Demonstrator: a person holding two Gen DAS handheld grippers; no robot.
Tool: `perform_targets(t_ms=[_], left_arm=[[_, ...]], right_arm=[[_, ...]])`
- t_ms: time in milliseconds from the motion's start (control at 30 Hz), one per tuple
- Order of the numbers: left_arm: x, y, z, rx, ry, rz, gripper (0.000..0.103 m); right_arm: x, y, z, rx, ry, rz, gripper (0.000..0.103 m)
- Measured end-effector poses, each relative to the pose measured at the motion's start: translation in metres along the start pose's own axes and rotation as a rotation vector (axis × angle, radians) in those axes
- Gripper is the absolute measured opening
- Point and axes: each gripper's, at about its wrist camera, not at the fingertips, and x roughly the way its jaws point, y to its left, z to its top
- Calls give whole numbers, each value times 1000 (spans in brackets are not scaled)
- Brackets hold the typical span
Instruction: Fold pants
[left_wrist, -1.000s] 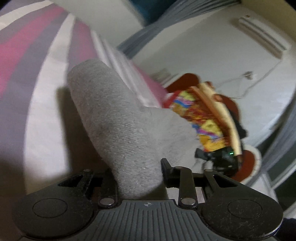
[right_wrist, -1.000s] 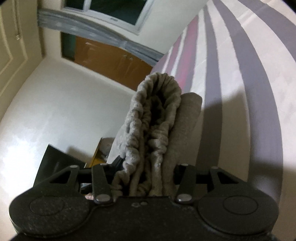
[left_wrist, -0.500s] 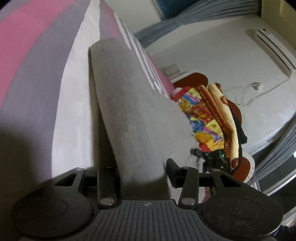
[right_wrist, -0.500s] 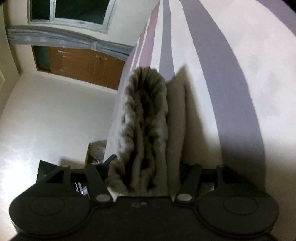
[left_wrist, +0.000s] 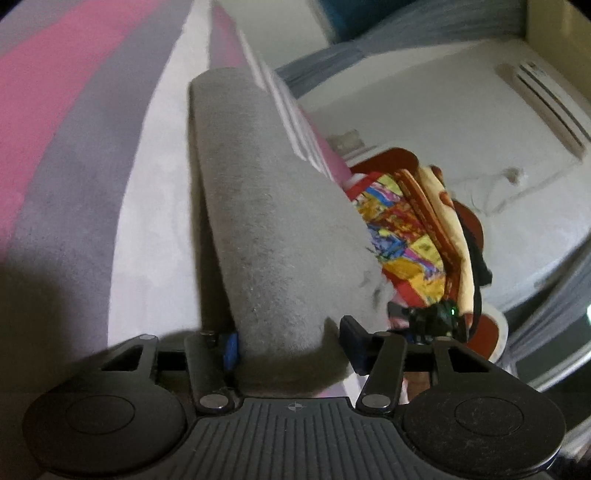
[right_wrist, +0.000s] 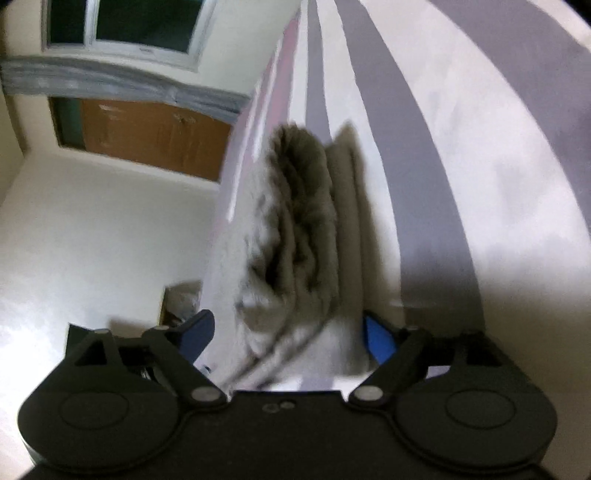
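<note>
left tongs (left_wrist: 288, 341): i see them parted a little, the grey pants (left_wrist: 266, 221) lying between the two fingers; the left finger (left_wrist: 229, 347) is against the cloth, the right finger (left_wrist: 352, 338) stands just off it, so i read no grip here.
right tongs (right_wrist: 286, 334): spread wide, blue pads (right_wrist: 376, 338) showing on both sides, the cloth loose in the gap and touching neither that i can make out; this view is blurred.
pants, left view: a smooth folded band running straight ahead from between the fingers, lying on the bed (left_wrist: 74, 147).
pants, right view (right_wrist: 303, 229): the gathered waistband end, bunched in layers, just ahead of the tongs, with a flatter folded layer on its right side, all resting on the bed (right_wrist: 480, 166).
bed: sheet striped pink, grey and white, stretching ahead of both tongs.
beyond the left tongs, to the right: a bright patchwork cloth (left_wrist: 402, 236) heaped past the bed's edge.
beyond the right tongs, to the left: a wooden cupboard (right_wrist: 155, 136) under a window (right_wrist: 122, 26).
</note>
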Motion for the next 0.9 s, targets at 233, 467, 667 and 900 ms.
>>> perform_targets(t_ms=[233, 467, 667, 900], left_arm=[[-13, 8, -8, -62, 6, 10, 54], [-22, -11, -37, 53, -89, 163, 54], [-26, -44, -46, 72, -156, 357, 56], [-89, -92, -102, 146, -316, 378, 80]], right_arm=[[-14, 11, 2, 87, -66, 112, 82], [-37, -11, -24, 44, -77, -12, 64], [-49, 23, -38, -29, -88, -130, 85], [-96, 71, -87, -180, -215, -152, 94]])
